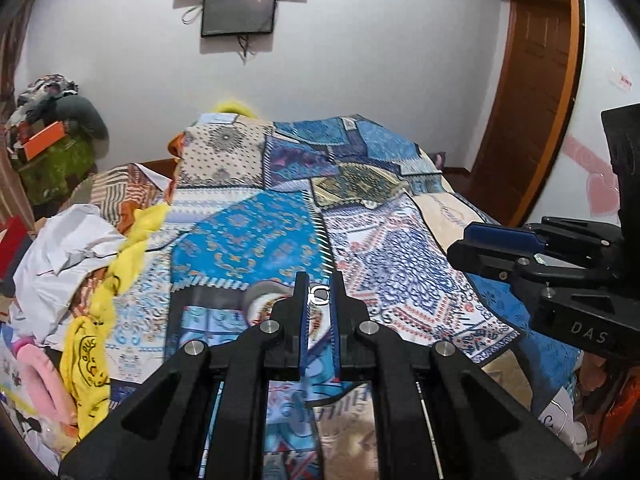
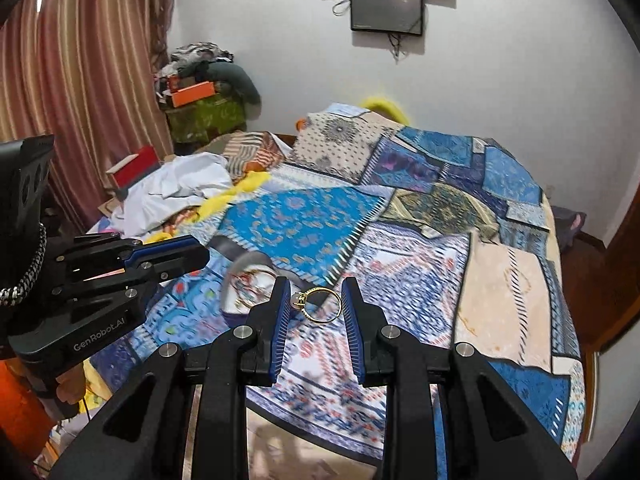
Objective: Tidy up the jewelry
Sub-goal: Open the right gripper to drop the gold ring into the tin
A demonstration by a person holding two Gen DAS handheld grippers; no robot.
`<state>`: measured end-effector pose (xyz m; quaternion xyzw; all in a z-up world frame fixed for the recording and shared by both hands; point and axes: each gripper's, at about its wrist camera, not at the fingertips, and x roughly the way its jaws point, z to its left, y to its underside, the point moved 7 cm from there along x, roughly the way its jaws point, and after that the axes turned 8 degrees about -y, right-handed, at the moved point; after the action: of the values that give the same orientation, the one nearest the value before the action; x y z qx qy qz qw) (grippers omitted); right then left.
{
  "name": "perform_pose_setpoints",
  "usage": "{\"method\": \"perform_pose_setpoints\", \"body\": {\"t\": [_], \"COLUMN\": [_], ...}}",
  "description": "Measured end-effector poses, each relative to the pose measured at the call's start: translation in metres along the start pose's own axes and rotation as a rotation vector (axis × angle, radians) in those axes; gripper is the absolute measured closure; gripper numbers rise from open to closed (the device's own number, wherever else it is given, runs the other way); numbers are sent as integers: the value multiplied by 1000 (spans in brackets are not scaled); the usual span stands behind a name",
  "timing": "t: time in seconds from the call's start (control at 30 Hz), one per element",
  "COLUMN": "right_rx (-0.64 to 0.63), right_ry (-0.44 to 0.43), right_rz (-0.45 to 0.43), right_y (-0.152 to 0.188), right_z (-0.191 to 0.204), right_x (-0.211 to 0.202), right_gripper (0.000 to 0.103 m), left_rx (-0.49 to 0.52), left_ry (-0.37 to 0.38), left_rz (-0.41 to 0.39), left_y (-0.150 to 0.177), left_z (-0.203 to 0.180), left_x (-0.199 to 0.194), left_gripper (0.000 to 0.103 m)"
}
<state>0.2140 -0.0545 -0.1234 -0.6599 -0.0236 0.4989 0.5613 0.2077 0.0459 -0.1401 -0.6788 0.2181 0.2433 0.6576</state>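
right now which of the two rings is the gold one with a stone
The gold ring, held between the fingers of the right gripper, with a pale stone at its left. The silver ring in the left gripper is smaller and shows no stone.

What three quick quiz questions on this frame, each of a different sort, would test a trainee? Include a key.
1. True or false: the right gripper holds a gold ring between its fingertips.
2. What does the left gripper pinch? A) a small silver ring B) a watch C) a coin
3. Fill in: both grippers are above a bed covered by a ______ bedspread.

Key: 1 true; 2 A; 3 patchwork (blue patterned).
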Motion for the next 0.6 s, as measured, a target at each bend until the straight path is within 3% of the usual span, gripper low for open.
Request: {"method": "perform_pose_setpoints", "body": {"t": [0.2, 0.6], "right_rx": [14, 42], "right_ry": [-51, -113], "right_rz": [-7, 70], "right_y": [-12, -15], "right_z": [15, 24], "right_x": [18, 72], "right_gripper": [79, 79], "left_rx": [-37, -77], "left_ry": [-18, 25], "left_rz": [0, 120], "left_y": [2, 34], "left_z": [21, 29], "left_x": [5, 57], "left_gripper": [95, 95]}}
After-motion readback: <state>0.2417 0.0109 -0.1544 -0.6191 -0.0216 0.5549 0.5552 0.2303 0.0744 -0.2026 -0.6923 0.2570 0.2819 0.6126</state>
